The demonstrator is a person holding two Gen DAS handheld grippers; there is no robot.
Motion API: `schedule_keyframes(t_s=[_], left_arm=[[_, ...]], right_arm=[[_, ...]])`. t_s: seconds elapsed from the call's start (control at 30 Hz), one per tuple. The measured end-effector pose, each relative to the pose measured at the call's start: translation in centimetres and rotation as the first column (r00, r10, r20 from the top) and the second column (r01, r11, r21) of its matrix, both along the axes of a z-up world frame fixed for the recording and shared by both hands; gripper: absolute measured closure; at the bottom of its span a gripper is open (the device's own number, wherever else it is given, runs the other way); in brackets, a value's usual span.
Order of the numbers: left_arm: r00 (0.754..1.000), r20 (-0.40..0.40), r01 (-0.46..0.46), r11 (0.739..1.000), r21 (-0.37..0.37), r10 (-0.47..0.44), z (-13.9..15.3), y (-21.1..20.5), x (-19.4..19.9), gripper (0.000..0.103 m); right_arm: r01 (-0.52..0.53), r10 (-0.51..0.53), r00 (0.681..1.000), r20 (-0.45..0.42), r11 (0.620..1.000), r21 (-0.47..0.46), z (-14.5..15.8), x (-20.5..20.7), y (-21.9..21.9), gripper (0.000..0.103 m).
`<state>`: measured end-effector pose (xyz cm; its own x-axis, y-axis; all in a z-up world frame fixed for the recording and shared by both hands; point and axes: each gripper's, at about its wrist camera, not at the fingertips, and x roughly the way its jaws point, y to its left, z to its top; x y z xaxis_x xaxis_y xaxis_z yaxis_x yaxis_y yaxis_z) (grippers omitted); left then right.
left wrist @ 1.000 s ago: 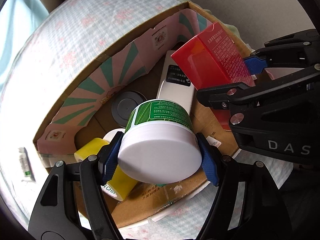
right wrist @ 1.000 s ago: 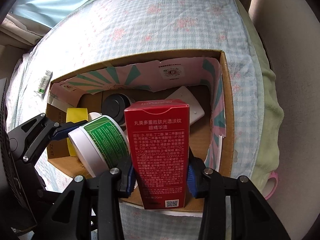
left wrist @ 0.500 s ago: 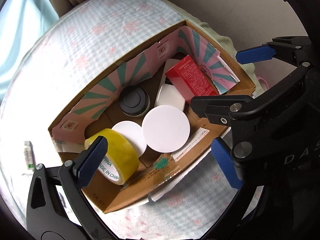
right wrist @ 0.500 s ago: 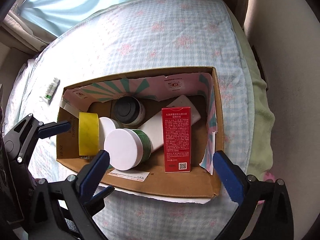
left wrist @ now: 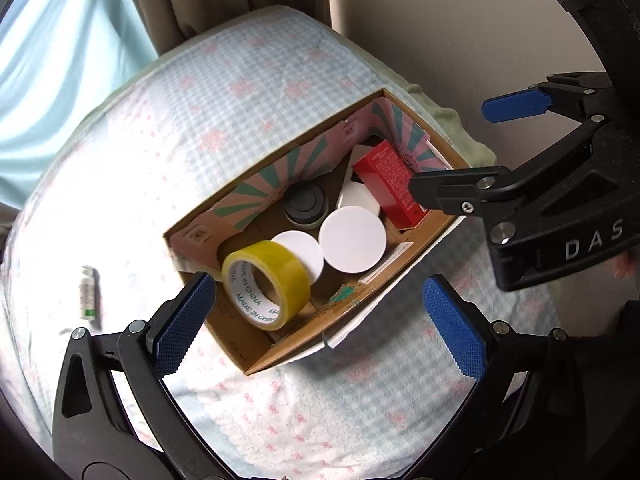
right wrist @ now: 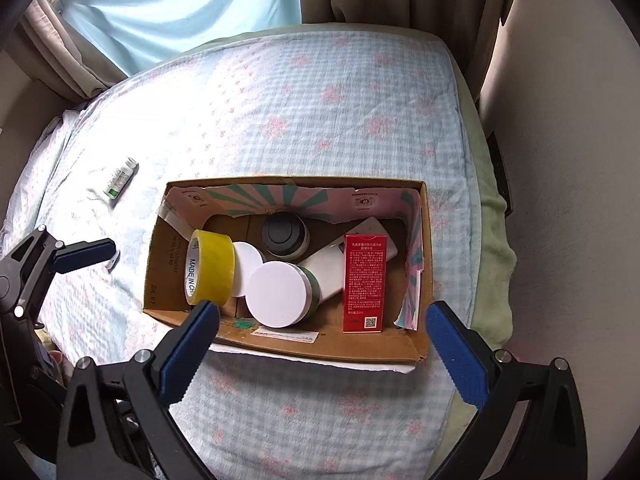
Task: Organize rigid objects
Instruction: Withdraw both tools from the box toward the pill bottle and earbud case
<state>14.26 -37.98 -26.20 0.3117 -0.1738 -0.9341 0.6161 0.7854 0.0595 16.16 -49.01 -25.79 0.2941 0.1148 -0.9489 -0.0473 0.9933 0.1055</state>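
Cardboard box [right wrist: 288,346] lay on the checked bedspread [right wrist: 320,92], and you held both tools above its near edge, pointing steeply down. Your left tool [left wrist: 316,322] stood with its jaws spread wide and nothing between them; seen through the gap were the box's near wall and the yellow tape roll [left wrist: 266,282], which stood on edge at the box's left end. Your right tool [right wrist: 322,346] was likewise wide open and empty, its blue pads [right wrist: 454,346] flanking the near wall of the box.

Inside the box, from left to right in the right wrist view: the tape roll [right wrist: 210,268]; a small white round lid [right wrist: 246,268] just beside it; the white-lidded green jar [right wrist: 280,294], lying tilted with its lid toward you; a dark grey round container [right wrist: 285,236] behind it, near the striped pink-and-green liner [right wrist: 280,196]; a flat white bottle [right wrist: 332,272] lying aslant; and the red carton [right wrist: 365,282], lying flat at the right end with its printed face up. None of these touched either tool.

A small white bottle with a green label [right wrist: 120,177] lay on the bedspread, well apart from the box on its left. Curtains [right wrist: 180,4] hung beyond the bed.
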Motion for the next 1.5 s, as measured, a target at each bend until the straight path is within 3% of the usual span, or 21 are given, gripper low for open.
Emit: schedule_keyframes(t_s=[0.13,0.33,0.6,0.8,1.03,1.2,1.33,1.5], left_arm=[[0.997,0.052,-0.049,0.998,-0.036,0.051,4.0,3.6,-0.1,0.0],[0.986,0.125,-0.1,0.993,-0.07,0.108,9.8,10.6,0.2,0.0],[0.958,0.242,-0.142,0.987,-0.077,0.157,15.8,20.9,1.4,0.0],[0.952,0.274,-0.123,0.99,-0.065,0.136,18.0,28.7,3.1,0.0],[0.967,0.25,-0.044,0.998,-0.042,0.053,17.5,37.2,6.7,0.0],[0.985,0.171,0.034,0.999,-0.027,-0.029,15.0,41.7,11.3,0.0],[0.991,0.097,0.093,0.996,-0.005,-0.092,11.5,43.7,15.5,0.0],[0.992,0.002,0.122,0.992,0.0,-0.122,5.7,44.1,20.1,0.0]], right_arm=[[-0.014,0.014,0.999,0.04,1.0,0.002,3.6,0.2,1.3,0.0],[-0.088,0.094,0.992,0.083,0.994,-0.069,8.4,0.8,5.9,0.0],[-0.211,0.234,0.962,0.141,0.964,-0.161,13.5,0.9,16.5,0.0],[-0.167,0.181,0.97,0.165,0.981,-0.097,14.8,1.6,24.7,0.0],[-0.029,0.03,0.991,0.134,1.0,-0.012,13.1,2.7,32.6,0.0],[0.121,-0.123,0.988,0.089,0.992,0.033,10.5,3.5,36.8,0.0],[0.248,-0.25,0.968,0.033,0.967,0.064,6.7,4.2,39.4,0.0],[0.401,-0.396,0.916,-0.07,0.912,0.091,0.0,4.7,41.8,0.0]])
